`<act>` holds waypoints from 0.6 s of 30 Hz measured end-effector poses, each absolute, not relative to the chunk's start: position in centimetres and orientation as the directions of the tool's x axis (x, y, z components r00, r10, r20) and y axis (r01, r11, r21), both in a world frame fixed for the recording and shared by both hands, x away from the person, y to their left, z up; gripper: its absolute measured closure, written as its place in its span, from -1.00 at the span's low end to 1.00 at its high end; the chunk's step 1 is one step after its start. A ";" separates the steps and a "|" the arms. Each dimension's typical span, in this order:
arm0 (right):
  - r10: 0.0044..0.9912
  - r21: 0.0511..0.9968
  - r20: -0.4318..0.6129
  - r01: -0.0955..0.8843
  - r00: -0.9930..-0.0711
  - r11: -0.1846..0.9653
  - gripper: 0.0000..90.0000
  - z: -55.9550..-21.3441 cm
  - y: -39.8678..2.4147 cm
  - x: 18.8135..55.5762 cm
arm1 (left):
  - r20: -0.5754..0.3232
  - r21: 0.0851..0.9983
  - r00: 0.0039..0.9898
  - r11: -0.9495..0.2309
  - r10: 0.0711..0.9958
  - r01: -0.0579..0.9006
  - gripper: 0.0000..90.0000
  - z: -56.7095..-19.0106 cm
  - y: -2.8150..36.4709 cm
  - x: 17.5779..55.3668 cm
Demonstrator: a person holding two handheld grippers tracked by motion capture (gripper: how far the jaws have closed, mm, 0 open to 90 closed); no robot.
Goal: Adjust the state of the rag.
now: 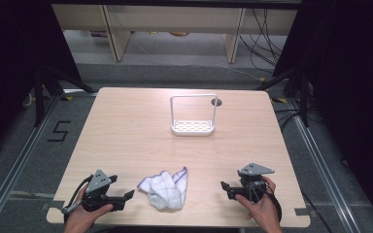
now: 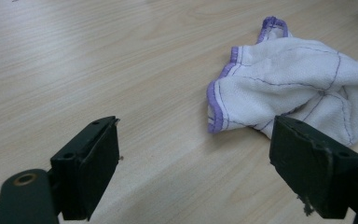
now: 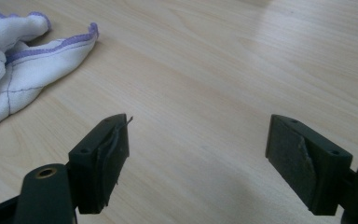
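Observation:
A crumpled white cloth with purple edging (image 1: 166, 188) lies near the table's front edge, between the two hands. My left gripper (image 1: 128, 195) sits low on the table just left of the cloth, pointing at it, jaws open and empty. In the left gripper view the cloth (image 2: 289, 91) lies ahead and to the right, its near edge close to the right jaw. My right gripper (image 1: 225, 186) rests to the right of the cloth, also open and empty. In the right gripper view the cloth (image 3: 14, 65) sits at the upper left, well away from the jaws.
A white wire rack (image 1: 193, 116) with a perforated base stands upright at the back middle of the wooden table (image 1: 126, 136). A small dark hole (image 1: 216, 102) sits behind it. Bare wood lies between the rack and the cloth.

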State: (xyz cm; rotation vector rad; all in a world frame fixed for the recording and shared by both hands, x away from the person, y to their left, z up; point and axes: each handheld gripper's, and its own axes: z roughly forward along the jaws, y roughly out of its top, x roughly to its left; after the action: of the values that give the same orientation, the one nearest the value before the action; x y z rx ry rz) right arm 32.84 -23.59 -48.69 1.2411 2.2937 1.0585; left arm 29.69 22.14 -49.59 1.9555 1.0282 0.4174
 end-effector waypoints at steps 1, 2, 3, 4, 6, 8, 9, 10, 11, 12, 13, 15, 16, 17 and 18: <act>0.821 0.732 0.070 0.588 -0.567 0.344 -0.50 -48.6 -23.5 32.8 | -0.095 0.817 0.602 -0.284 0.793 0.502 -0.65 -49.6 22.1 29.7; 0.820 0.733 0.070 0.587 -0.568 0.344 -0.50 -48.6 -23.5 32.8 | -0.093 0.816 0.605 -0.288 0.791 0.502 -0.66 -49.6 22.1 29.7; 0.817 0.732 0.075 0.588 -0.572 0.344 -0.50 -48.6 -23.4 32.8 | -0.101 0.821 0.602 -0.275 0.792 0.500 -0.66 -49.7 22.0 29.7; 0.821 0.728 0.081 0.596 -0.565 0.339 -0.50 -48.5 -23.3 32.6 | -0.093 0.815 0.606 -0.289 0.790 0.502 -0.66 -49.6 22.0 29.7; 0.807 0.740 0.050 0.564 -0.589 0.366 -0.49 -48.7 -23.3 32.8 | -0.090 0.811 0.602 -0.292 0.794 0.506 -0.66 -49.6 22.0 29.7; 0.801 0.737 0.059 0.568 -0.595 0.367 -0.48 -48.6 -23.1 32.8 | -0.096 0.811 0.603 -0.289 0.792 0.509 -0.65 -49.7 22.0 29.7; 0.796 0.734 0.071 0.572 -0.601 0.367 -0.48 -48.5 -22.9 32.7 | -0.098 0.811 0.604 -0.288 0.791 0.509 -0.65 -49.7 22.0 29.8; 0.796 0.736 0.065 0.568 -0.602 0.370 -0.47 -48.4 -22.8 32.6 | -0.103 0.810 0.599 -0.283 0.794 0.514 -0.64 -49.8 22.0 29.8; 0.799 0.736 0.065 0.569 -0.597 0.365 -0.47 -48.4 -22.6 32.5 | -0.108 0.813 0.597 -0.275 0.795 0.513 -0.63 -49.8 22.0 29.9; 0.795 0.736 0.060 0.565 -0.603 0.373 -0.47 -48.3 -22.5 32.5 | -0.098 0.809 0.598 -0.286 0.796 0.514 -0.61 -49.8 22.1 29.9; 0.789 0.737 0.048 0.555 -0.613 0.386 -0.46 -48.3 -22.3 32.5 | -0.093 0.805 0.597 -0.293 0.797 0.516 -0.60 -49.8 22.1 29.9; 0.781 0.736 0.047 0.550 -0.623 0.395 -0.44 -48.3 -22.1 32.5 | -0.098 0.807 0.603 -0.291 0.792 0.514 -0.59 -49.8 22.0 30.0; 0.772 0.737 0.045 0.543 -0.634 0.403 -0.44 -48.3 -22.0 32.6 | -0.086 0.804 0.615 -0.310 0.784 0.507 -0.57 -49.8 22.1 30.1; 0.771 0.731 0.047 0.548 -0.635 0.406 -0.43 -48.3 -21.8 32.5 | -0.076 0.798 0.624 -0.328 0.777 0.506 -0.56 -49.8 22.1 30.1; 0.772 0.735 0.042 0.543 -0.635 0.407 -0.42 -48.3 -21.7 32.5 | -0.092 0.805 0.607 -0.299 0.789 0.512 -0.55 -49.8 21.8 30.1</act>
State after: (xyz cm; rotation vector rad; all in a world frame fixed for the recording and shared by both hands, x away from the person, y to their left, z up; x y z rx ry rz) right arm 32.54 -21.68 -48.34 1.1426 2.3633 1.0640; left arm 30.07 21.77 -49.83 1.9736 1.0306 0.4085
